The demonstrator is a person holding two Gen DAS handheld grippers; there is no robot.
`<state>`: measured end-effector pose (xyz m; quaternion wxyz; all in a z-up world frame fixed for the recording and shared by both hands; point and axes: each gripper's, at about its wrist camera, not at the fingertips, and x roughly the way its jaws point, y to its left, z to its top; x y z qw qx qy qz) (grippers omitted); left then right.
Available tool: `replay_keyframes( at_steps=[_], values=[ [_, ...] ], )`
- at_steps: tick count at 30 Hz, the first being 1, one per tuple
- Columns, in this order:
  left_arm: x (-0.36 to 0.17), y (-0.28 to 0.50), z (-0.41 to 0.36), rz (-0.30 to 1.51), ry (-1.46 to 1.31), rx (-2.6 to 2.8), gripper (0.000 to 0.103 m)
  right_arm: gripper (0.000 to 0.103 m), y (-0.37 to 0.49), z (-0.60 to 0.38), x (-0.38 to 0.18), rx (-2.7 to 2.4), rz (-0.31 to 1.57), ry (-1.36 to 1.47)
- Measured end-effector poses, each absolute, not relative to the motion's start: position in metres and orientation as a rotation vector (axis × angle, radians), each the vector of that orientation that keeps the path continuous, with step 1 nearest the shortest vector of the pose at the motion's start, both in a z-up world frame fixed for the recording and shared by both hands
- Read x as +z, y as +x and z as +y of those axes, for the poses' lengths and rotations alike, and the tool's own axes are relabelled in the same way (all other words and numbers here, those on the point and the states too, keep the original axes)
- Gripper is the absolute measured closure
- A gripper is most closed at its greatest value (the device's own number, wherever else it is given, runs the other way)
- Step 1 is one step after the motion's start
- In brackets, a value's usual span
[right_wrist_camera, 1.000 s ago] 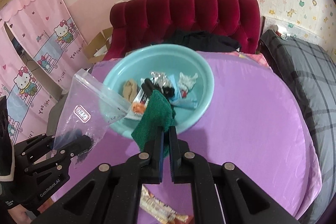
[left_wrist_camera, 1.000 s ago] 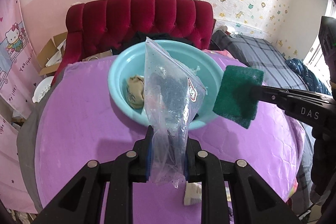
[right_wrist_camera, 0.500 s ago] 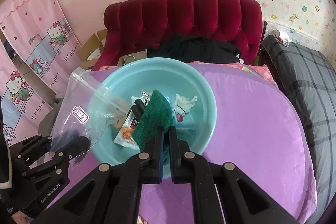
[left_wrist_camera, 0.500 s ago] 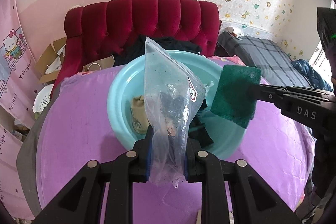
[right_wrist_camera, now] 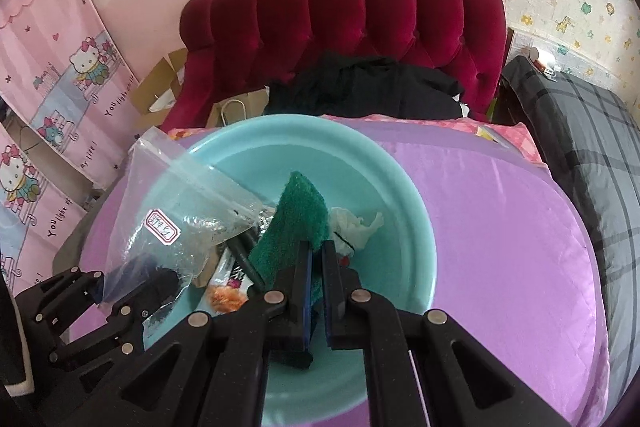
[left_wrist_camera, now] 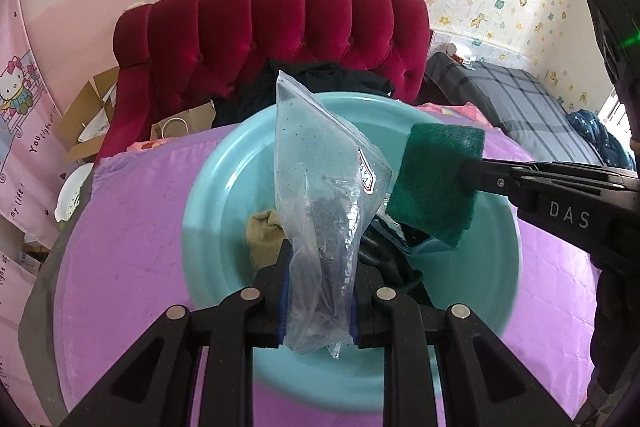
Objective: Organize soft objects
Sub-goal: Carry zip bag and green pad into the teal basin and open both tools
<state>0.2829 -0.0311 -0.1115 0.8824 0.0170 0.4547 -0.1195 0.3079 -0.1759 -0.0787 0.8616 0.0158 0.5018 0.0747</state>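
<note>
Both tongs have come forward and now hang over the basin (left_wrist_camera: 208, 227). The left tongs (left_wrist_camera: 318, 301) clamp the bag (left_wrist_camera: 324, 187); the right tongs (right_wrist_camera: 316, 267) clamp the sponge (right_wrist_camera: 298, 223). Dropping both inside seems next.

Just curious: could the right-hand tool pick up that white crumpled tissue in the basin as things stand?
Probably not yet: the right gripper hangs near the tissue, but its fingers are shut on the green sponge.
</note>
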Motion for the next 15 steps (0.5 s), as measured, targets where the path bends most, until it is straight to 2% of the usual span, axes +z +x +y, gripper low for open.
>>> replay_keyframes(
  at_steps=[14, 15],
  values=[
    [-0.138, 0.305, -0.042, 0.999, 0.064, -0.248, 0.079, 0.097, 0.34, -0.174, -0.107, 0.144, 1.091, 0.02],
    [-0.137, 0.304, -0.043, 0.99, 0.073, -0.24, 0.074, 0.095, 0.341, -0.173, -0.107, 0.143, 1.089, 0.014]
  ],
)
